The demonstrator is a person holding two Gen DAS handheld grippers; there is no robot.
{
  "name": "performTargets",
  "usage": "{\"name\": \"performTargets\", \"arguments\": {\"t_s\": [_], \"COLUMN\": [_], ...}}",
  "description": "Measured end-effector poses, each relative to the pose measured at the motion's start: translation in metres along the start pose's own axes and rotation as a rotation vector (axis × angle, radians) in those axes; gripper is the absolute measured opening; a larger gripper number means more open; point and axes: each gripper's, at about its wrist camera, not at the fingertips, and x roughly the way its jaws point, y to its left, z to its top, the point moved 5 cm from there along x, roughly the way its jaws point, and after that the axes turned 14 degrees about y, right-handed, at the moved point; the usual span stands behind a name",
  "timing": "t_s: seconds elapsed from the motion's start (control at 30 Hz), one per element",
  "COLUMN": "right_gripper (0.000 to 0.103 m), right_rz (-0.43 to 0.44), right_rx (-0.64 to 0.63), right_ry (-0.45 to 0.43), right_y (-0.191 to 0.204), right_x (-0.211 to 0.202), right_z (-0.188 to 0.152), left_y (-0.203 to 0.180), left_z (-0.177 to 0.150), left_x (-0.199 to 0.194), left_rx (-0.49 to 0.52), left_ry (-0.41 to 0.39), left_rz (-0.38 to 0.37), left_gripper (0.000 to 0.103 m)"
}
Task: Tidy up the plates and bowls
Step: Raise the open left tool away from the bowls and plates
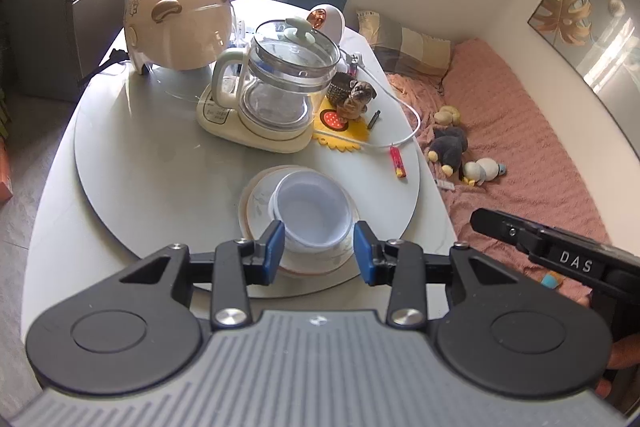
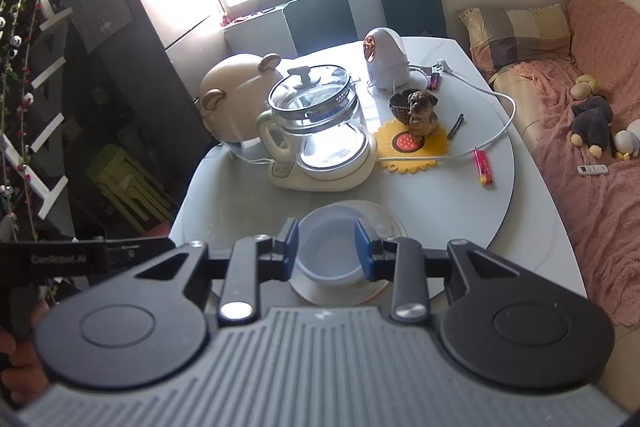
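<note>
A white bowl (image 1: 310, 211) (image 2: 326, 247) sits upright on a small stack of cream plates (image 1: 256, 207) (image 2: 386, 223) at the near edge of the round turntable (image 1: 160, 163). In the left wrist view, my left gripper (image 1: 319, 251) hovers above the stack. Its blue pads (image 1: 275, 247) are apart with nothing between them, and the bowl shows through the gap below. My right gripper (image 2: 327, 251) hangs over the same stack, open and empty. Each gripper's body shows at the side of the other's view.
Behind the stack stand a glass kettle (image 1: 280, 83) on its base, a beige helmet (image 1: 180, 23), a dog figurine (image 1: 356, 99) on a sunflower mat, a white cable and a red lighter (image 1: 398, 163). A pink-covered sofa (image 1: 520, 131) with soft toys lies right of the table.
</note>
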Motion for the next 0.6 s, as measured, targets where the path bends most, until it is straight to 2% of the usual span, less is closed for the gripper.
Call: {"name": "performTargets", "arguments": {"t_s": [0.1,0.3,0.6], "right_gripper": [0.035,0.035,0.035], "right_rz": [-0.009,-0.039,-0.064], "right_rx": [-0.010,-0.018,-0.025], "right_ry": [0.005,0.011,0.009], "right_y": [0.004,0.005,0.008], "right_x": [-0.007,-0.020,-0.026], "right_z": [-0.010,-0.019,-0.027], "left_y": [-0.001,0.004,0.006], "left_z": [-0.010,-0.025,-0.029], "left_x": [-0.007,-0.017,-0.022], "left_rx": [0.019,-0.011,-0.018], "left_ry": [0.002,0.009,0.007], "left_rz": [0.023,0.015,0.032], "left_gripper": [0.043,0.043,0.043]}}
